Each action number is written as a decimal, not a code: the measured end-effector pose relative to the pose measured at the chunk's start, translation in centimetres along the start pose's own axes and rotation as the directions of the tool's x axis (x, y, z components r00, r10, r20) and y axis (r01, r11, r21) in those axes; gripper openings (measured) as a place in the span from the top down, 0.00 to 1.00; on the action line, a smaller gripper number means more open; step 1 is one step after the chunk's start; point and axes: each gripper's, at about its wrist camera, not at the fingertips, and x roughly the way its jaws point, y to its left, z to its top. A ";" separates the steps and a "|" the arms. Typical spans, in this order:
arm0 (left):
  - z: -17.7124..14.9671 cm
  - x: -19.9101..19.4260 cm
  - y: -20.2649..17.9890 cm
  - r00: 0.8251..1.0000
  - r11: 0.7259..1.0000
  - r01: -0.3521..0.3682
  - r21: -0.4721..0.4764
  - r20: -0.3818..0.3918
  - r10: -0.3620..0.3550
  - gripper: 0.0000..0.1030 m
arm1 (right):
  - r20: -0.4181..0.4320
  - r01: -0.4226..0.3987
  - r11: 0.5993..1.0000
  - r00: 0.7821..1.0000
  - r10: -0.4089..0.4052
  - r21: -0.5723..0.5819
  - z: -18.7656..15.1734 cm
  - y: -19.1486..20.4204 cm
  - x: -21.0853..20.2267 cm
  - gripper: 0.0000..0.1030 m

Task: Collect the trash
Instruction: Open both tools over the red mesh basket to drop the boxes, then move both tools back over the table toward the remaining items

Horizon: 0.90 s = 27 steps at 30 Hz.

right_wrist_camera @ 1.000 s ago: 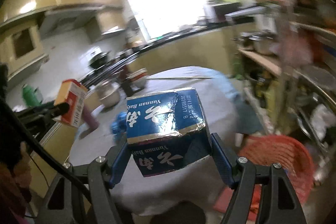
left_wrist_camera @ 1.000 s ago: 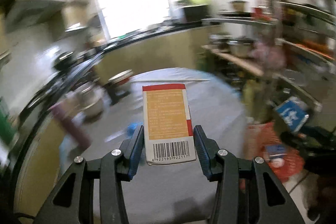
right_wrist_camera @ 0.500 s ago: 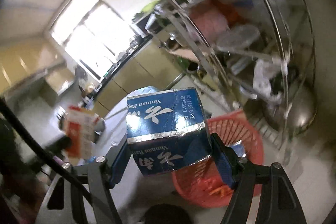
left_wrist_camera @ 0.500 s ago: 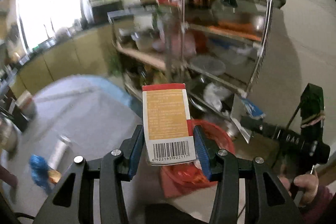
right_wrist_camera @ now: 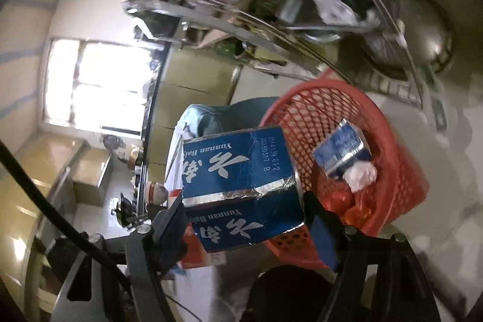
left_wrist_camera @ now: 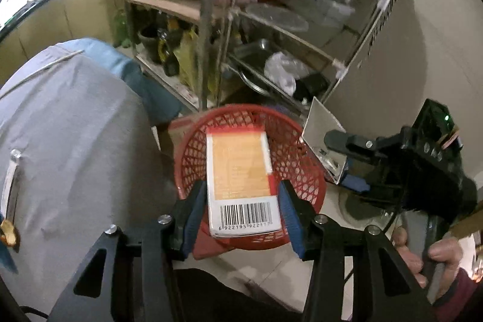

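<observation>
An orange and white box with a barcode sits between the blue pads of my left gripper. It hangs over the red mesh basket on the floor. The jaws are opening, and the pads still touch the box. My right gripper holds a blue carton with a silver band beside the basket. Its jaws are also opening, with the carton still between them. In the left wrist view that gripper and its carton hover at the basket's right rim.
A blue packet and crumpled white paper lie in the basket. A metal shelf rack with pots stands just behind it. The table with a grey cloth is to the left. A person's hand grips the right tool.
Both grippers swung away from the table and dropped lower, so they now point down at the red basket. The right gripper rolled, tilting its view. Both boxes stayed between the pads.
</observation>
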 end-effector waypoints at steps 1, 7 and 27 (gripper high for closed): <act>0.1 0.4 -0.1 1.000 1.000 -0.002 0.005 -0.009 0.002 0.40 | -0.006 0.009 1.000 1.000 -0.009 0.020 0.2 -0.4 0.1 0.25; -0.3 -0.4 1.2 1.000 1.000 -0.021 -0.013 0.000 0.021 0.32 | 0.012 0.019 0.999 1.000 -0.020 0.041 0.7 -0.6 -0.4 0.24; -8.9 -18.2 15.5 0.764 0.748 -0.579 -0.325 0.103 0.636 0.28 | -0.120 -0.020 0.928 0.992 -0.027 -0.373 -7.5 14.1 6.0 0.23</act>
